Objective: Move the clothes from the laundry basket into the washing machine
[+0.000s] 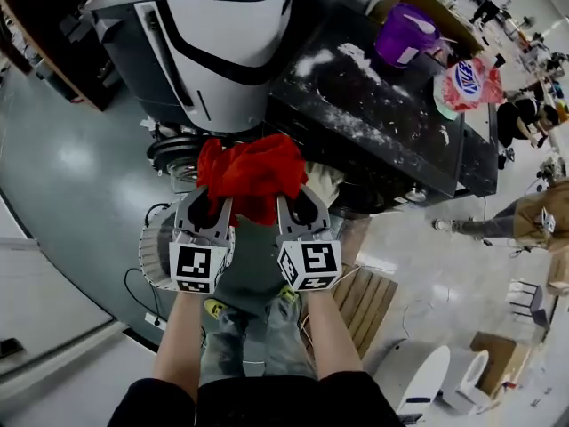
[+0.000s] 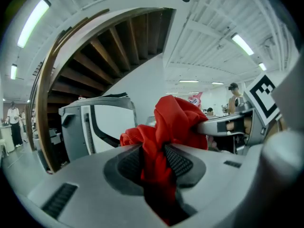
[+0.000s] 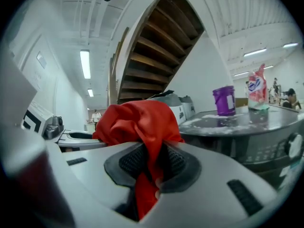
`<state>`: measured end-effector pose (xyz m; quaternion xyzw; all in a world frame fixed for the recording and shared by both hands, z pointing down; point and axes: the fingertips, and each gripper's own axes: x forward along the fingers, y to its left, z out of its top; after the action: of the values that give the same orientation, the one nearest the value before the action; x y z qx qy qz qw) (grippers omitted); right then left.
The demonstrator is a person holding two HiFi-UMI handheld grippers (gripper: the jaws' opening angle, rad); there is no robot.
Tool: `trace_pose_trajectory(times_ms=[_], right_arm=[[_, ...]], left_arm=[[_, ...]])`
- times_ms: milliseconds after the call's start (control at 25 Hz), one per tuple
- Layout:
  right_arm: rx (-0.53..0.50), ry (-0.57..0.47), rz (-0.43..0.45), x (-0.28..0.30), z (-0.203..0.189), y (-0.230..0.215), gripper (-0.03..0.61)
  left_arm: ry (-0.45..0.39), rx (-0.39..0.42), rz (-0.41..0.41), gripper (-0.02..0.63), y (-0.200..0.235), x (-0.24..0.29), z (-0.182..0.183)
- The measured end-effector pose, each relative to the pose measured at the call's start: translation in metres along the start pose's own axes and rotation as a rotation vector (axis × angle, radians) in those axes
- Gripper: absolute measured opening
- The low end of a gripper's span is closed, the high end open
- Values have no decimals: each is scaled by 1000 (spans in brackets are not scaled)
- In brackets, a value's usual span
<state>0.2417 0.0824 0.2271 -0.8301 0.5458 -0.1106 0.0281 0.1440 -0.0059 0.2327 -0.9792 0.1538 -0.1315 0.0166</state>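
Glossy grey floor (image 1: 62,176) noted around the washer (image 1: 222,52). A dark counter (image 1: 382,114) stands just right of the washer and bears a purple jug (image 1: 404,34). A wooden stair (image 3: 152,46) rising above the washer is shown by the gripper views. Only the head view shows both forearms (image 1: 178,345), stretched side by side toward the washer. A red cloth (image 1: 252,172) is held up in front of the washer, pinched in the narrow jaws of both the left gripper (image 1: 211,201) and the right gripper (image 1: 292,201), which are set close together.
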Motion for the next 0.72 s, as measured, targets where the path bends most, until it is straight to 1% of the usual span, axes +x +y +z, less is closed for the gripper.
trace_pose_trajectory(times_ms=[200,360,520,720], right_arm=[[39,-5,-92,-40,-5,-104,75],[54,-7,-171,-62,-9,-162,75],[79,-2,-240,-79,-19,-194,75],[83,0,-327,-89,-35,-210,75]], left_arm=[[-4,29,-100,126,-95,63,16],[4,34,-179,126,-150,100,17],[14,53,-255,126,-183,124,15],[16,72,-347,126,-200,143,5]])
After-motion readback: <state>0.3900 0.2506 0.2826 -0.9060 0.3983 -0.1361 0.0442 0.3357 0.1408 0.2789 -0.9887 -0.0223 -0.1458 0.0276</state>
